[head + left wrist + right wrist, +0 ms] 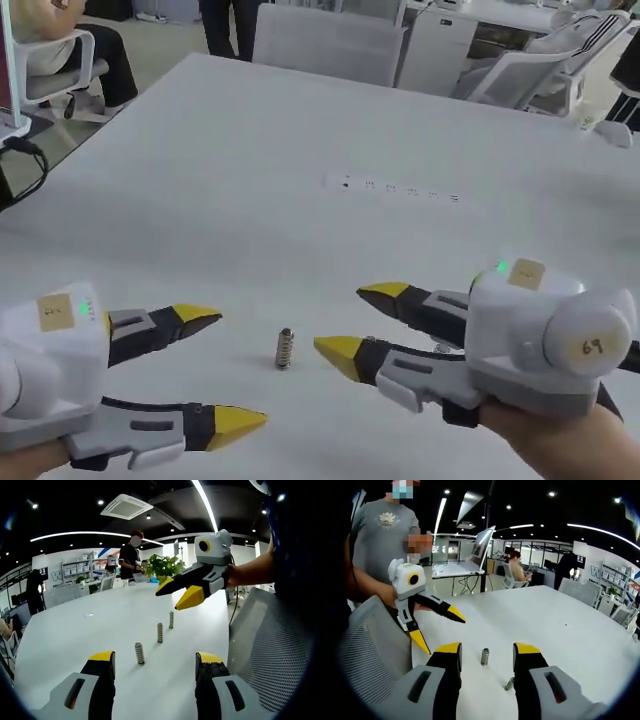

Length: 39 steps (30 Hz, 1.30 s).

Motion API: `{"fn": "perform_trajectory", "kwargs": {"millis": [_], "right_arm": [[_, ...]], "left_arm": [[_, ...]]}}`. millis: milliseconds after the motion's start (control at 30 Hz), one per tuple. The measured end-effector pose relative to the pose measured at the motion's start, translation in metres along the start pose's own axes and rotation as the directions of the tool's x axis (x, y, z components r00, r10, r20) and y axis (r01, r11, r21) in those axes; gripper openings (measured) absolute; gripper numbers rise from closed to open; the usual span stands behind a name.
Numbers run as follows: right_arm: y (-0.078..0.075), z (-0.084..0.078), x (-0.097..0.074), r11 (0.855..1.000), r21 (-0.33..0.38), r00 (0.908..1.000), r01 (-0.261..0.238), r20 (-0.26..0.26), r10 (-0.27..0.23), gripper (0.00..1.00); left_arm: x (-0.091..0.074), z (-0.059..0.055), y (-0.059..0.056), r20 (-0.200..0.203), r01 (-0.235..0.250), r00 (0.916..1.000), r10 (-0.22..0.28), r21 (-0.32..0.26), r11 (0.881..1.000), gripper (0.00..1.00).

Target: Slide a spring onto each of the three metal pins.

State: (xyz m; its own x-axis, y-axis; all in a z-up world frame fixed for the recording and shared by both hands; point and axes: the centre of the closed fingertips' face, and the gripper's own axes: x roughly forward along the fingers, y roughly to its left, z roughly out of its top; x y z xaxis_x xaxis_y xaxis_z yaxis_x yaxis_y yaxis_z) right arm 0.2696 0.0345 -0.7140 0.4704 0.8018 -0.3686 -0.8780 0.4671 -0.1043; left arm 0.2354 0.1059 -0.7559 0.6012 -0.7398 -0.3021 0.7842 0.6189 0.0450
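Note:
Three small metal pins, each wrapped in a coiled spring, stand in a row on the white table (250, 150): the nearest spring (139, 653), a middle one (160, 632) and a far one (171, 620). One spring (285, 347) stands between the two grippers. My left gripper (225, 368) is open at the lower left, its yellow tips empty. My right gripper (355, 320) is open too, just right of that spring. Ahead of my right gripper (487, 650) stands a spring (484, 656); another spring (509, 683) sits partly behind its right finger. My left gripper (155, 657) faces the right gripper (192, 585).
A row of flush sockets (390, 187) lies in the table's middle. Office chairs (330, 45) stand along the far edge and a mesh chair (270, 645) beside the near edge. A person (131, 555) stands beyond the table.

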Motion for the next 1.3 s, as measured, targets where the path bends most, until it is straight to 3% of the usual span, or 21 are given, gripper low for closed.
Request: {"fn": "perform_trajectory", "kwargs": {"millis": [367, 567, 900, 1300], "right_arm": [[-0.03, -0.007, -0.035, 0.997, 0.016, 0.9966, 0.08, 0.015, -0.08, 0.45], [-0.049, -0.021, -0.055, 0.99, 0.039, 0.9907, 0.135, 0.012, -0.136, 0.49], [-0.071, -0.052, -0.087, 0.98, 0.075, 0.9827, 0.184, 0.0, -0.185, 0.55], [-0.063, -0.092, -0.093, 0.98, 0.113, 0.9861, 0.166, -0.028, -0.164, 0.65]], "left_arm": [[0.004, 0.008, 0.001, 0.0, 0.0, 1.0, 0.0, 0.012, 1.0, 0.61], [0.005, 0.007, 0.0, -0.011, 0.001, 0.9999, 0.0, 0.017, 1.0, 0.62], [0.007, 0.009, -0.001, -0.02, -0.003, 0.9998, 0.003, 0.019, 1.0, 0.62], [0.01, -0.003, 0.001, -0.042, -0.012, 0.9991, 0.011, -0.015, 1.0, 0.62]]}}
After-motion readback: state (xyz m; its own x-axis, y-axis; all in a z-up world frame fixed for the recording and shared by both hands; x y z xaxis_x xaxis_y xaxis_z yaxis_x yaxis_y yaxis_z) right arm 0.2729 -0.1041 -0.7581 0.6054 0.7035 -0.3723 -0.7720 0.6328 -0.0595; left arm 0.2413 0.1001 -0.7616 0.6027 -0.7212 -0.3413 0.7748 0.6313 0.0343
